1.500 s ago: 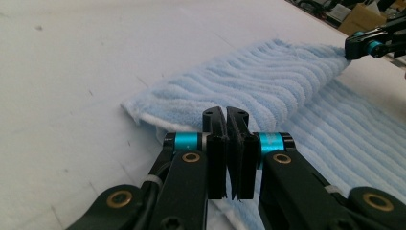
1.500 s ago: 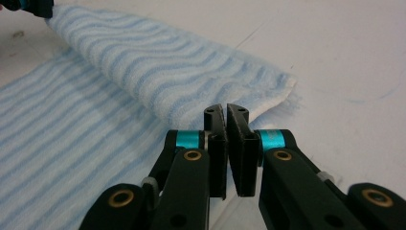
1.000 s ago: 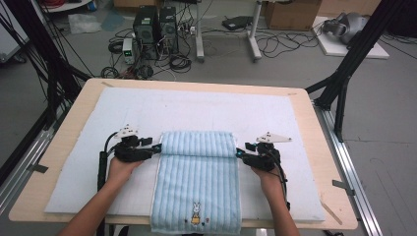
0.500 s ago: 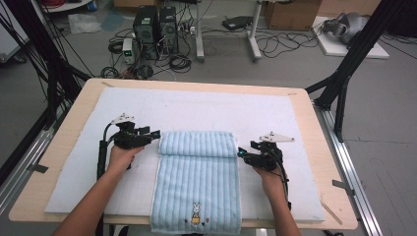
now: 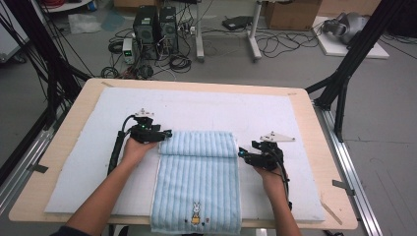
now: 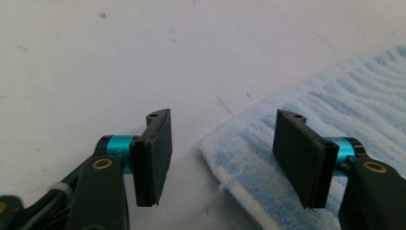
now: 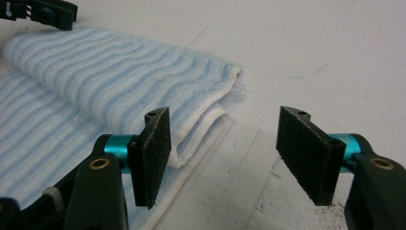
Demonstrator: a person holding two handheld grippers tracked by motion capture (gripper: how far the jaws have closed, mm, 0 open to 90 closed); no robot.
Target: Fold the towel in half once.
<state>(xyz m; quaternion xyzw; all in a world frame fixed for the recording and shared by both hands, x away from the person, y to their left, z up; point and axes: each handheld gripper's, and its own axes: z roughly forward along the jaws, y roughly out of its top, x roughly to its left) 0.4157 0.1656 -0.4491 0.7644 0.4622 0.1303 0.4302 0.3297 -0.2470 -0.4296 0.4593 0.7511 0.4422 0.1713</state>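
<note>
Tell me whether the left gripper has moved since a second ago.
Yes. In the high view the left gripper has drifted up toward the table's far edge, now level with the towel's folded end; its jaws stand open.

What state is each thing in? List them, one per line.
Towel: lying flat, far end folded over into a thick band, near end hanging off the table edge.
Left tongs: open, at the fold's left corner, gripping nothing.
Right tongs: open, beside the fold's right end, gripping nothing.
White mat: spread flat under the towel.
</note>
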